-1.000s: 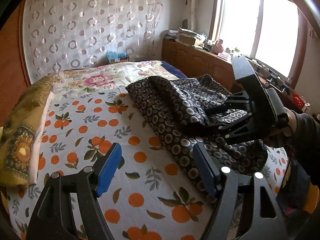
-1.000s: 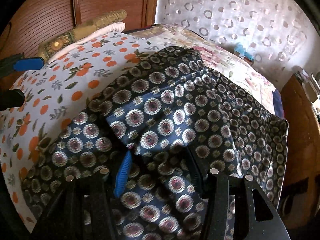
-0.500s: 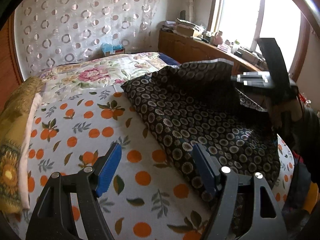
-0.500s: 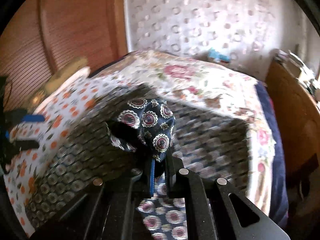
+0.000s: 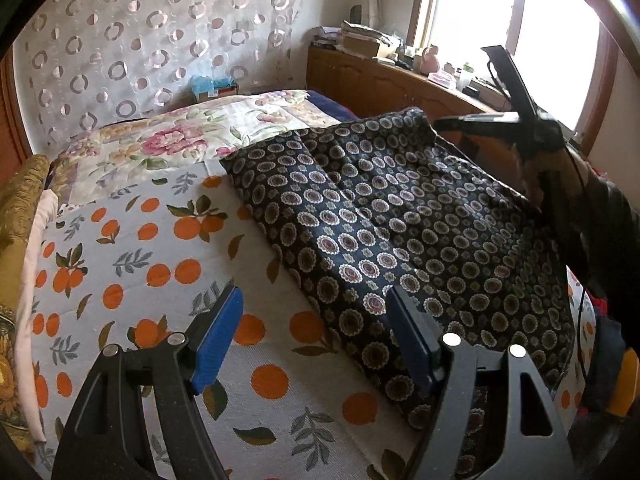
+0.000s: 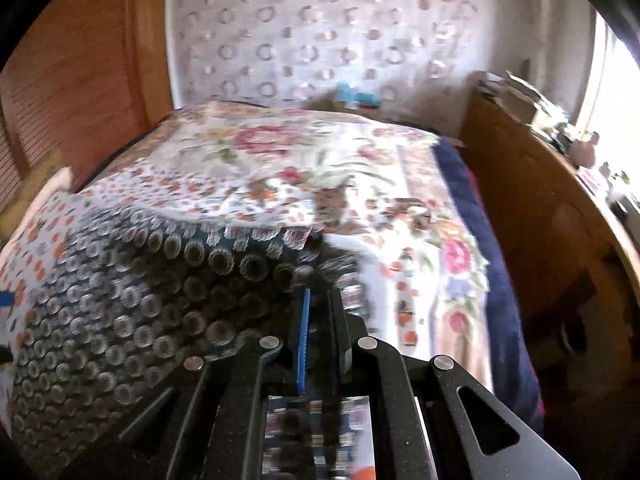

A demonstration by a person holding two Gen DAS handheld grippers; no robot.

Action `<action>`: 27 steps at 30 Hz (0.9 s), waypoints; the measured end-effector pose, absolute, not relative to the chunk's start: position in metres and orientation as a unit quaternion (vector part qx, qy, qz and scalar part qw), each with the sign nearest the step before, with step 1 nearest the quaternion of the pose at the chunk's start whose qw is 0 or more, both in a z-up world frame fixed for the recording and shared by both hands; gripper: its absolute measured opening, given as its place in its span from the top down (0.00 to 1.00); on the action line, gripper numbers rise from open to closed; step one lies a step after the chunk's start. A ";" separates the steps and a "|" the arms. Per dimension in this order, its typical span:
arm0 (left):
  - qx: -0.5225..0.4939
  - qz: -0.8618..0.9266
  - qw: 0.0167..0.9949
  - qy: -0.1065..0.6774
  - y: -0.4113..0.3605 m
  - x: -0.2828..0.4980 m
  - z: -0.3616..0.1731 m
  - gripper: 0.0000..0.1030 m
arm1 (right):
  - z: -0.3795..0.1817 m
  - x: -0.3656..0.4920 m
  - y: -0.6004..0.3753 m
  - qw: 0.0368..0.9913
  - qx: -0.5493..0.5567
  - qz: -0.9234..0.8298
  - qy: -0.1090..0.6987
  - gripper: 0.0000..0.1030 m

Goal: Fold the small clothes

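Orange-print bedspread (image 5: 132, 264), dark patterned garment (image 5: 400, 232), floral quilt (image 5: 192, 140) beyond

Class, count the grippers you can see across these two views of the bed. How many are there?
2. The left gripper stands open over the orange-print sheet; the right gripper is shut on the dark patterned garment at its far corner. None seems hidden.

Left gripper (image 5: 316, 338) open above bedspread (image 5: 132, 256); right gripper (image 5: 440, 125) pinching garment (image 5: 400, 232) corner

One garment (image 5: 400, 232), two grippers (image 5: 316, 340) (image 6: 320, 300), two bedspreads (image 5: 132, 264) (image 5: 200, 136), one window (image 5: 552, 28), one cabinet (image 5: 384, 80).
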State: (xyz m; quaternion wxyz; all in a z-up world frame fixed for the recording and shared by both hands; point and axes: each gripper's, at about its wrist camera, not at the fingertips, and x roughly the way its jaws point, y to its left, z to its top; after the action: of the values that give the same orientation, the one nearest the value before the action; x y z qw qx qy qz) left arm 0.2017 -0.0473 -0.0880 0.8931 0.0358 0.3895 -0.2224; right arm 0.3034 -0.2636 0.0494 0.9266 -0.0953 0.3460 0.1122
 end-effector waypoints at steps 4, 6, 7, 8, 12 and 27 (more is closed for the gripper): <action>0.034 -0.223 0.893 0.390 -0.048 0.202 -0.089 0.28 | 0.056 0.302 -0.262 0.930 -0.090 0.123 0.334 0.93; 0.032 -0.225 0.892 0.391 -0.048 0.202 -0.090 0.28 | 0.055 0.302 -0.252 0.926 -0.093 0.145 0.337 0.90; 0.034 -0.225 0.892 0.391 -0.049 0.201 -0.090 0.28 | 0.052 0.303 -0.250 0.923 -0.095 0.156 0.340 0.88; 0.034 -0.224 0.892 0.391 -0.050 0.200 -0.090 0.28 | 0.049 0.306 -0.246 0.918 -0.099 0.168 0.346 0.82; 0.034 -0.225 0.892 0.391 -0.050 0.198 -0.089 0.28 | 0.032 0.325 -0.250 0.901 -0.102 0.190 0.376 0.59; 0.034 -0.236 0.886 0.399 -0.056 0.191 -0.093 0.28 | 0.023 0.354 -0.273 0.913 -0.141 0.124 0.362 0.99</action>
State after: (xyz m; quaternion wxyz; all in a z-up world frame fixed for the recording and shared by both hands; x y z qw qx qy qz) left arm 0.1913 -0.0561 -0.0928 0.8856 0.0338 0.3988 -0.2356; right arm 0.3537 -0.2726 0.0234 0.9128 -0.1415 0.3624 0.1245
